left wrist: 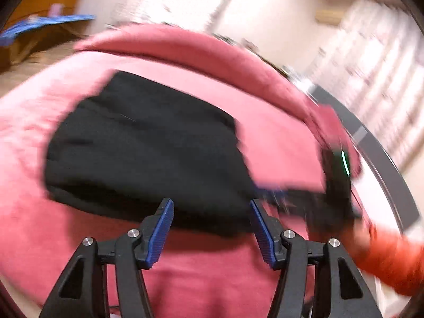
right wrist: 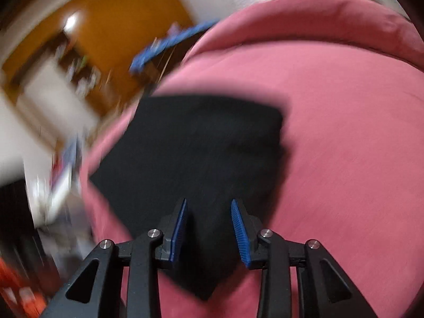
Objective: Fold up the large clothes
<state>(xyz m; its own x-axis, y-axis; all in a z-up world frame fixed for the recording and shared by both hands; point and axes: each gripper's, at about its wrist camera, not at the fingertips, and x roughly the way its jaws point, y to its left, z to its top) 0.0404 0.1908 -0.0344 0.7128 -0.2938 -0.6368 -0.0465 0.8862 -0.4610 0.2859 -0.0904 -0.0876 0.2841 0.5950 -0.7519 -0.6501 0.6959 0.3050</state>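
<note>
With the folded black cloth garment (left wrist: 143,145) lying flat on the pink-covered bed (left wrist: 278,143), the left claw (left wrist: 212,230) and right claw (right wrist: 209,232) are hovering spread and empty, suggesting a finished fold awaiting smoothing.

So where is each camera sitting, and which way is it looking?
Left wrist: sits on the left gripper, looking down along its open blue fingers at the black folded garment on the pink bedcover; the other gripper and an orange sleeve show on the right.
Right wrist: sits on the right gripper, looking down over its open fingers at the same garment.
Both share: the garment, the pink bedcover, and blurry room behind.
</note>
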